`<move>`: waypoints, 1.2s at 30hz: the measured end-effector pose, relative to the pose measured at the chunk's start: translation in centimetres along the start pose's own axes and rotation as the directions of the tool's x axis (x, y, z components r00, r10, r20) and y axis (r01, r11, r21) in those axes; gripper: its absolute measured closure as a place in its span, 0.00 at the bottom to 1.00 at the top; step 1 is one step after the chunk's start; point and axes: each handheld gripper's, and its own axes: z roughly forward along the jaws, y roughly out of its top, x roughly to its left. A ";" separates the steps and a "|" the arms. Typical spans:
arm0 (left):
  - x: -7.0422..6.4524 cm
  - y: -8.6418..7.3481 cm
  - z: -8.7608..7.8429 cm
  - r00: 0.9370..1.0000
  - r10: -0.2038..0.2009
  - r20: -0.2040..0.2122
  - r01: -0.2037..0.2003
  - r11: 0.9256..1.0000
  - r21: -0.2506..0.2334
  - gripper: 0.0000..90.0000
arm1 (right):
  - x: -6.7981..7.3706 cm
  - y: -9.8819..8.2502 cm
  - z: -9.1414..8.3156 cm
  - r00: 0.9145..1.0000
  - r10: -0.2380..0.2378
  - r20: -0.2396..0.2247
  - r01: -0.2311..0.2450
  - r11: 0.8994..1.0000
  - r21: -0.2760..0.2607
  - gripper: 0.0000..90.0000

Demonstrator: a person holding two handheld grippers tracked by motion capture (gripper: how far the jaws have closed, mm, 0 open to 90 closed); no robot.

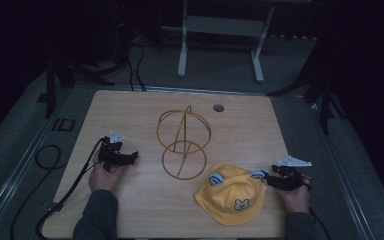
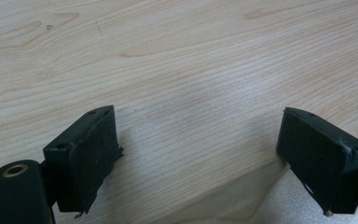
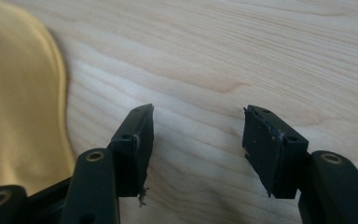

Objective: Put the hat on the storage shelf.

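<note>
A light wooden table [image 1: 130,210] carries a gold wire stand of joined hoops [image 1: 184,142] at its centre, rising from a flat ring base at the near side to an upright hoop leaning toward the far side. Near and right of it lies a yellow fabric child's hat with a small bear patch [image 1: 232,194], crown up, brim spread flat, its long axis running left to right. The left tool [image 1: 130,158] rests on the table at the left, well apart from the stand, jaws spread wide over bare wood. The right tool [image 1: 262,176] sits just beside the hat's right brim, jaws parted, gripping nothing.
</note>
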 end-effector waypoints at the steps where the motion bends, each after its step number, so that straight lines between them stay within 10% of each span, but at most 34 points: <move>1: 0.0 0.0 0.0 1.000 0.000 0.000 0.000 1.000 0.000 0.14 | 0.0 0.0 0.0 1.000 0.000 0.000 0.000 1.000 0.000 0.48; 17: 0.0 0.0 0.0 1.000 0.001 0.000 -0.001 1.000 0.000 0.14 | 1.0 3.7 -3.1 0.973 -0.231 0.013 0.231 0.972 0.039 0.45; 36: 0.0 0.0 0.0 1.000 0.000 0.000 0.000 1.000 -0.001 0.14 | 2.1 6.7 -9.8 0.945 -0.319 -0.076 0.319 0.948 -0.013 0.42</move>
